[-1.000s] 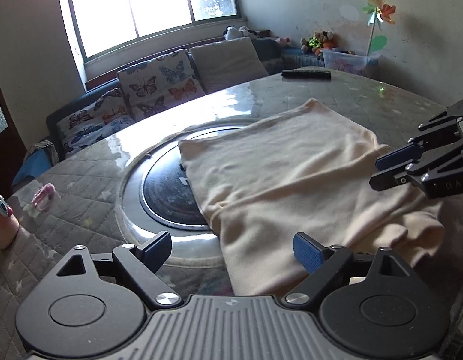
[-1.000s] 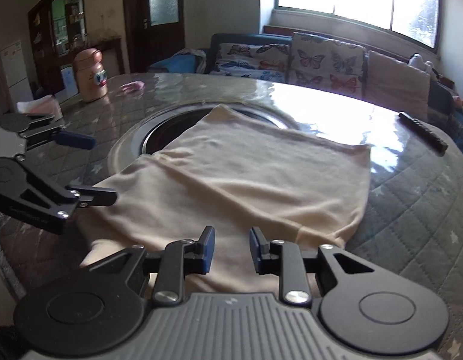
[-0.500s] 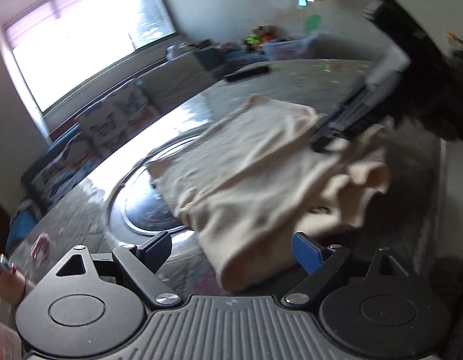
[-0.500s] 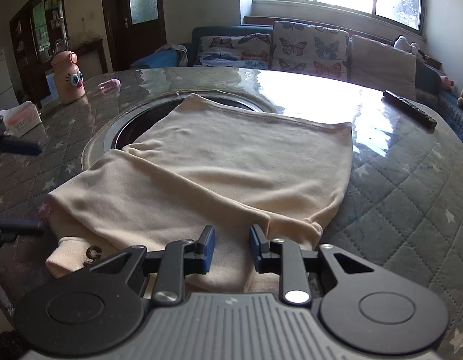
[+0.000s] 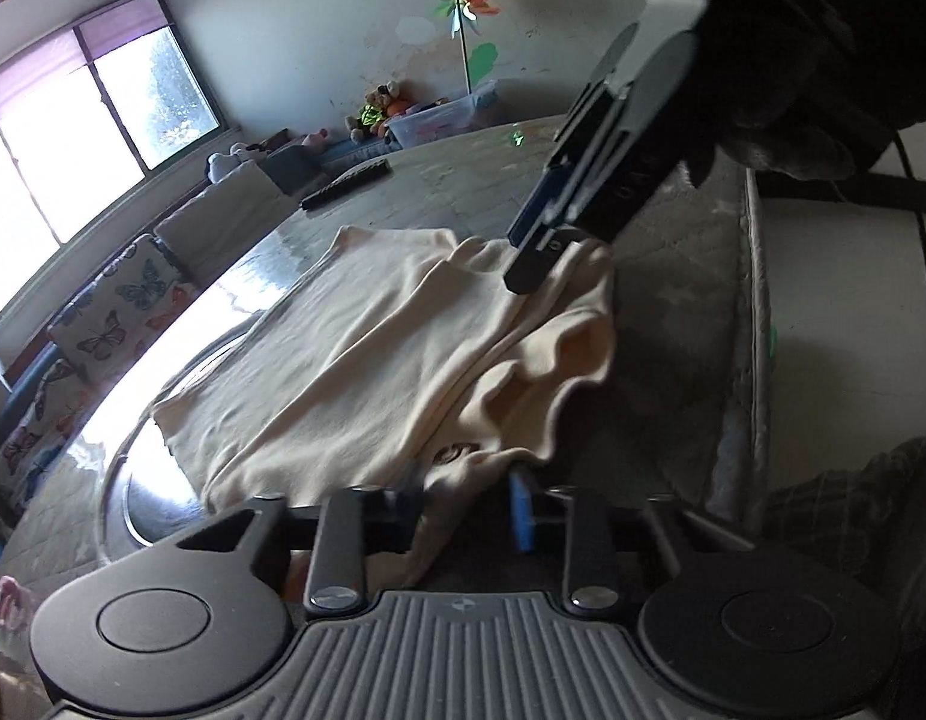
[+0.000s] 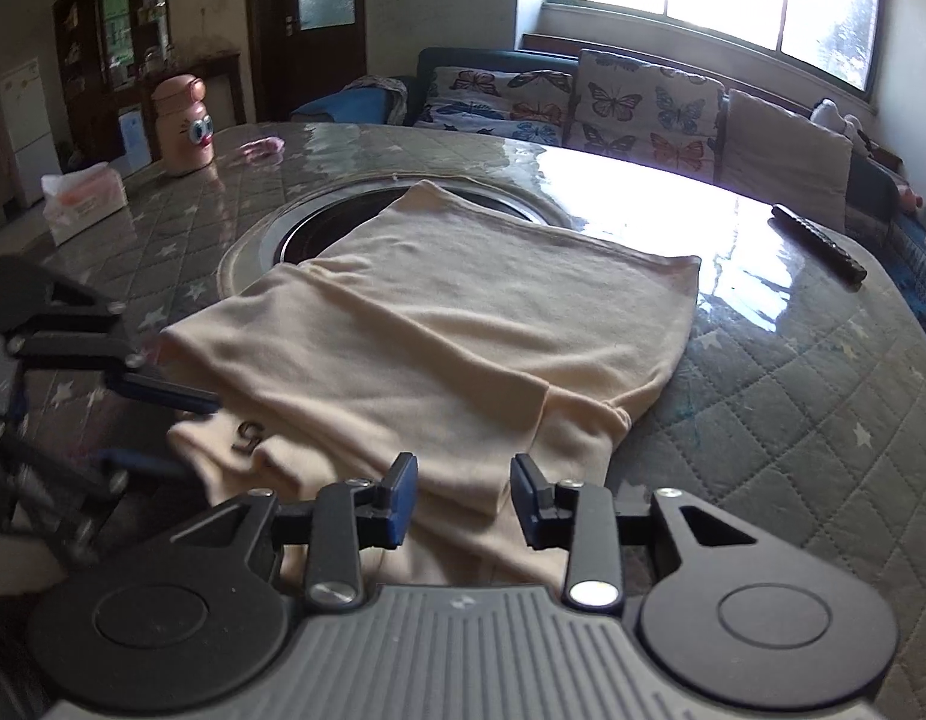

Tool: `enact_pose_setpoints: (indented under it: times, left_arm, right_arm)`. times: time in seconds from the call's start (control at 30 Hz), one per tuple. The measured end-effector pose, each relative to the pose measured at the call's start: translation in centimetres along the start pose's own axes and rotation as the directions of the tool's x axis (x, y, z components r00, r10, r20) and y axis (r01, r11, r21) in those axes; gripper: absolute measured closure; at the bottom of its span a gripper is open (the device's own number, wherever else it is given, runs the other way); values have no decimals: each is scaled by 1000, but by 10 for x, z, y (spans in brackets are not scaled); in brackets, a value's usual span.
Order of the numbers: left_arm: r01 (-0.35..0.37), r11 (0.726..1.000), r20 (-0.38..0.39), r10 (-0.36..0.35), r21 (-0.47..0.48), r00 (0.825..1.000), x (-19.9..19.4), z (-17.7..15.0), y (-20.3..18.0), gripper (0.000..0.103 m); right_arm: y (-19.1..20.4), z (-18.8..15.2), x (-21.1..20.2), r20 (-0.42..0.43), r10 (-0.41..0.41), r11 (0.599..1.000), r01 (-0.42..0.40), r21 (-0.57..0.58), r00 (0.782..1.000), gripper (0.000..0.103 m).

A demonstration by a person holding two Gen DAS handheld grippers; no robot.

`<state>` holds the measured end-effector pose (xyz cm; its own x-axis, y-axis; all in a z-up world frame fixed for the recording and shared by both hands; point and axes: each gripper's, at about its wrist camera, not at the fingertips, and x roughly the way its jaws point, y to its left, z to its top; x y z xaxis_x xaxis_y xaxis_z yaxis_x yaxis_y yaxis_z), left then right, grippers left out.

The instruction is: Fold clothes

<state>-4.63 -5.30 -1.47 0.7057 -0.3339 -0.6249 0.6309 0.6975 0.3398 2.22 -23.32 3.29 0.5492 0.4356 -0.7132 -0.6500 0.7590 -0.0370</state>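
Note:
A cream garment [image 6: 438, 348] lies folded on the quilted round table [image 6: 793, 420], partly over its central hob recess. My right gripper [image 6: 463, 498] hovers at the garment's near edge, jaws opening, with cloth lying under and between the pads but not pinched. In the left wrist view the right gripper [image 5: 526, 252] tips down onto the far corner of the garment [image 5: 372, 360]. My left gripper [image 5: 463, 516] is at the rumpled corner bearing a dark mark, jaws closing, cloth draped over one finger. From the right wrist view the left gripper [image 6: 180, 432] still shows a gap around that corner.
A black remote [image 6: 817, 240] lies near the far table edge. A pink bottle [image 6: 183, 126], a tissue box [image 6: 84, 198] and a small pink item [image 6: 261, 147] stand at the left. A sofa with butterfly cushions [image 6: 643, 102] runs behind. The table's rim [image 5: 757, 300] is close.
The left gripper rolled and moved in onto the garment's rumpled corner, and its wide jaws narrowed around it. The right gripper's jaws widened and it shifted along the near edge.

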Motion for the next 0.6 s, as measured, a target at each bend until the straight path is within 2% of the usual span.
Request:
enact_pose_setpoints:
  times: [0.03, 0.1, 0.2, 0.37, 0.43, 0.53, 0.57, 0.6]
  left_arm:
    - [3, 1000, 3, -2, -14, 1000, 1, 2, 3, 89]
    - [12, 998, 11, -11, -66, 1000, 1, 6, 14, 92]
    - [4, 991, 23, -1, -132, 1000, 0, 14, 32, 93]
    - [9, 972, 25, -4, -234, 1000, 4, 25, 61, 93]
    - [14, 968, 21, -9, -251, 1000, 7, 28, 68, 93]
    - [24, 965, 16, -21, -260, 1000, 8, 28, 70, 93]
    - [28, 965, 14, -25, -261, 1000, 8, 27, 71, 93]
    - [31, 965, 12, -29, -261, 1000, 7, 26, 70, 93]
  right_arm:
    - [2, -2, -4, -2, 3, 1000, -3, -19, 1000, 64]
    - [6, -6, -12, -8, 12, 998, -13, -56, 1000, 62]
    - [13, -12, -19, -13, 25, 992, -26, -124, 1000, 50]
    - [32, -18, -13, 6, 14, 964, -12, -265, 1000, 43]
    - [36, -17, -4, 23, 8, 955, -1, -295, 1000, 43]
    - [34, -12, 12, 36, 15, 960, -4, -280, 999, 47]
    - [33, -10, 16, 38, 20, 963, -9, -271, 999, 51]
    - [31, -7, 20, 35, 29, 965, -18, -262, 999, 62]
